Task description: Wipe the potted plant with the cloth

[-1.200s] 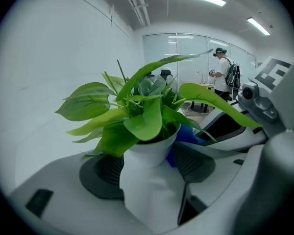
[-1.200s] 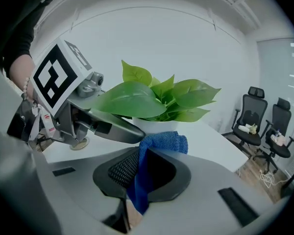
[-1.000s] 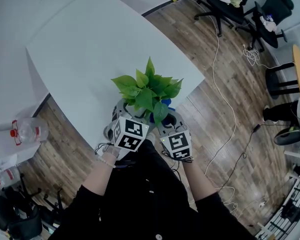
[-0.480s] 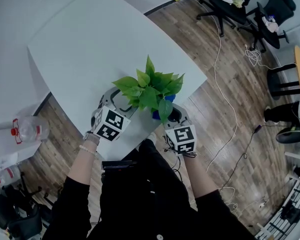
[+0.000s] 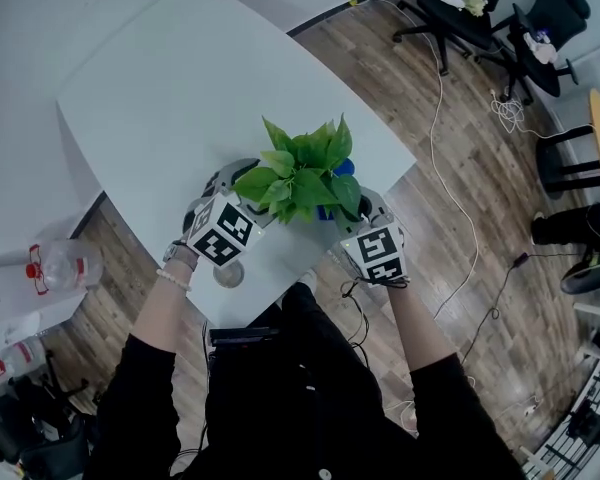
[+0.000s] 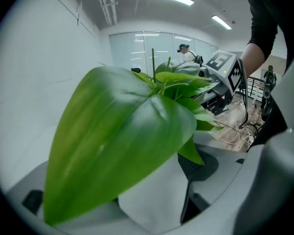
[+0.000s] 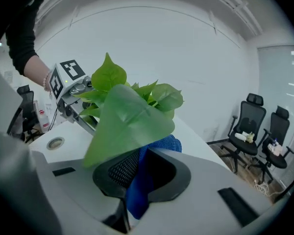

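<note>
Mid-frame, the left gripper (image 5: pixel 230 182) had just been opening, a potted plant (image 5: pixel 302 173) leaf loose between its jaws; the right gripper (image 7: pixel 139 173) clenched the blue cloth (image 7: pixel 162 144).

pot: hidden under leaves (image 5: pixel 302 173) | near leaf (image 6: pixel 117 146): blurred, masks left claw's (image 6: pixel 147 195) jaw | cloth (image 7: pixel 162 143): probably mostly behind right claw (image 7: pixel 142 169)

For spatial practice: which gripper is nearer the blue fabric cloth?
Right. The right gripper clamps the blue fabric cloth; the left gripper, jaws just opening around a leaf, is across the green potted plant.
</note>
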`<move>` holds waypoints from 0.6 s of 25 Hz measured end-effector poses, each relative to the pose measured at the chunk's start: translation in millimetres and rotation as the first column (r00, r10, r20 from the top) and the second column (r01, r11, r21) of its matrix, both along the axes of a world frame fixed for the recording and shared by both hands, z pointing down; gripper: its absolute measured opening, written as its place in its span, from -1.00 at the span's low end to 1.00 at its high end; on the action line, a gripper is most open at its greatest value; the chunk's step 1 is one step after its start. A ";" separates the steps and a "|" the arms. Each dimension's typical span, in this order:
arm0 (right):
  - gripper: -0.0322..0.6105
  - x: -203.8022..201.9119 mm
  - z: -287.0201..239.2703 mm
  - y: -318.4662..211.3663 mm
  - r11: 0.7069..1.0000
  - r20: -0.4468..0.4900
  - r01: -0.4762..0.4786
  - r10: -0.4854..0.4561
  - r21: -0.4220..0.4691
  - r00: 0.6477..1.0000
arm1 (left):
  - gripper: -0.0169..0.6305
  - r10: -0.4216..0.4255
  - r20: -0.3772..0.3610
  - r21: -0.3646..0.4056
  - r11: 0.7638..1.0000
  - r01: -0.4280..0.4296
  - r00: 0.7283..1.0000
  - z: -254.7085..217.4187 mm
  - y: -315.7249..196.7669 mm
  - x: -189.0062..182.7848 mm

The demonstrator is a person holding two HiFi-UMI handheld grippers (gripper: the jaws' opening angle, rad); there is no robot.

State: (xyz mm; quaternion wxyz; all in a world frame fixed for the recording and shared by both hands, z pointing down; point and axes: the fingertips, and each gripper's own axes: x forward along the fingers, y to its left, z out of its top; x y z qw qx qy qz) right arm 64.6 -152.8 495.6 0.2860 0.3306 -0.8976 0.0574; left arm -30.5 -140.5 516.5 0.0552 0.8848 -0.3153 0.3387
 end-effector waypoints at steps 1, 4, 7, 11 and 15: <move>-0.66 -0.7 -1.1 -4.4 1.000 -0.011 0.023 -0.023 0.011 1.000 | 0.20 0.004 -0.002 -0.002 1.000 -0.004 1.000 -0.6 -2.6 0.0; -0.66 -2.8 -3.0 -13.8 0.994 -0.046 0.106 -0.104 0.041 0.994 | 0.22 0.014 -0.013 -0.005 1.000 -0.014 1.000 -3.3 -10.4 2.3; -0.66 -4.5 -3.7 -18.4 0.981 -0.078 0.187 -0.182 0.057 0.980 | 0.23 0.031 -0.023 -0.002 1.000 -0.031 0.999 -5.4 -15.7 7.5; -0.66 -7.1 -5.4 -20.3 0.970 -0.108 0.236 -0.228 0.062 0.968 | 0.22 0.057 -0.003 0.027 0.998 -0.057 0.998 -7.3 -16.5 15.9; -0.66 -5.9 -5.0 -17.9 0.981 -0.084 0.187 -0.183 0.049 0.980 | 0.19 0.029 0.010 0.049 0.998 -0.029 1.000 -7.5 -13.7 21.0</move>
